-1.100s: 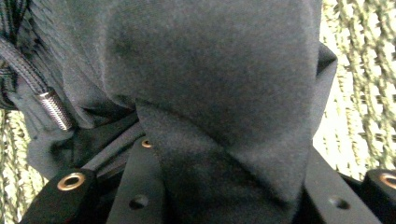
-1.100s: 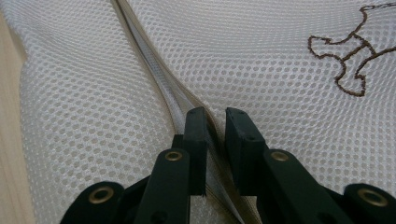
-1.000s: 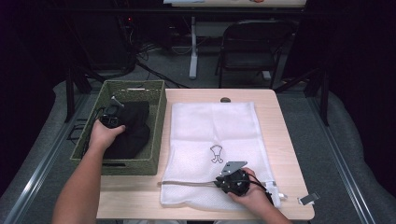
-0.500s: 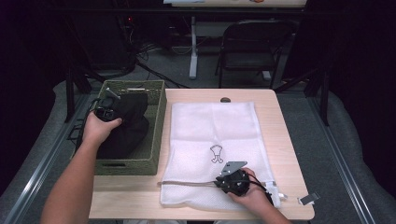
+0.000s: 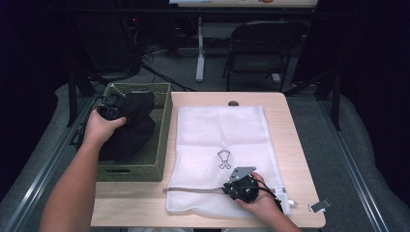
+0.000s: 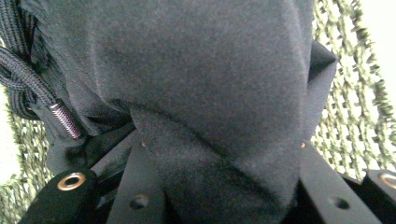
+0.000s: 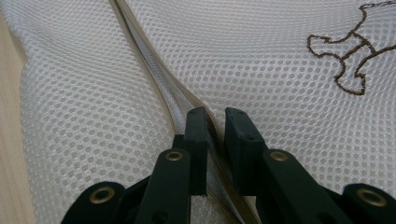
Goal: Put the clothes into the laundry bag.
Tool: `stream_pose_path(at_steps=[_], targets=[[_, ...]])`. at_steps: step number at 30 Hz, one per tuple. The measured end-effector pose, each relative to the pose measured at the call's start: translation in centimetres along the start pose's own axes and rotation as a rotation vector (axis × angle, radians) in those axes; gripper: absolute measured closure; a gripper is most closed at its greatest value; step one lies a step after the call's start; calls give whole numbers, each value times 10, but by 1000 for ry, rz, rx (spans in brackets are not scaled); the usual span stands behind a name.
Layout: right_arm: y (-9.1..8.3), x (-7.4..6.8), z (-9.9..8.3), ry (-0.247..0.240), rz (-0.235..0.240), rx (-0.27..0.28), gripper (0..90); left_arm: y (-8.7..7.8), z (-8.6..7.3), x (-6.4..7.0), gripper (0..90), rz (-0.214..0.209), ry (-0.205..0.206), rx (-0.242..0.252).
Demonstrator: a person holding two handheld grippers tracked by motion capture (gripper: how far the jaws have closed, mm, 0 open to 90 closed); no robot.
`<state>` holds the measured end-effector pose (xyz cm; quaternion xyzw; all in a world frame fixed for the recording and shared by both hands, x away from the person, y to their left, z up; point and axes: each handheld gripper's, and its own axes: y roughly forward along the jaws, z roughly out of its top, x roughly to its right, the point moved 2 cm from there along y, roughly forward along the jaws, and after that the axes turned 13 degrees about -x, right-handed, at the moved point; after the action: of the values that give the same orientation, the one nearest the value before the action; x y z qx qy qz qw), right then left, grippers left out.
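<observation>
Lifting black garment (image 5: 129,126) in left gripper (image 5: 110,107) jaws, right gripper (image 5: 240,186) pinching mesh bag (image 5: 220,135) zipper edge.

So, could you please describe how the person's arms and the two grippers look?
Both forearms are bare, no sleeves in sight. The left gripper and right gripper are black, each with a grey three-cornered plate on top. Their black jaws are flat bars with brass-coloured rivets.
</observation>
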<state>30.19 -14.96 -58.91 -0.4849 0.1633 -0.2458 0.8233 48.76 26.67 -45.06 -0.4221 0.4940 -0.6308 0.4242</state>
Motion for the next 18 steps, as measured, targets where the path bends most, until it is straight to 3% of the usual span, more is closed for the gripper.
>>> stream_pose_path(at_steps=[12,16,18], targets=[[1,2,0,2,17,15,792,-20,6,3,675,9,14,3],[1,4,0,11,25,14,790,-25,6,5,675,-13,14,4],[1,5,0,20,41,16,787,-28,5,7,675,2,18,-10]])
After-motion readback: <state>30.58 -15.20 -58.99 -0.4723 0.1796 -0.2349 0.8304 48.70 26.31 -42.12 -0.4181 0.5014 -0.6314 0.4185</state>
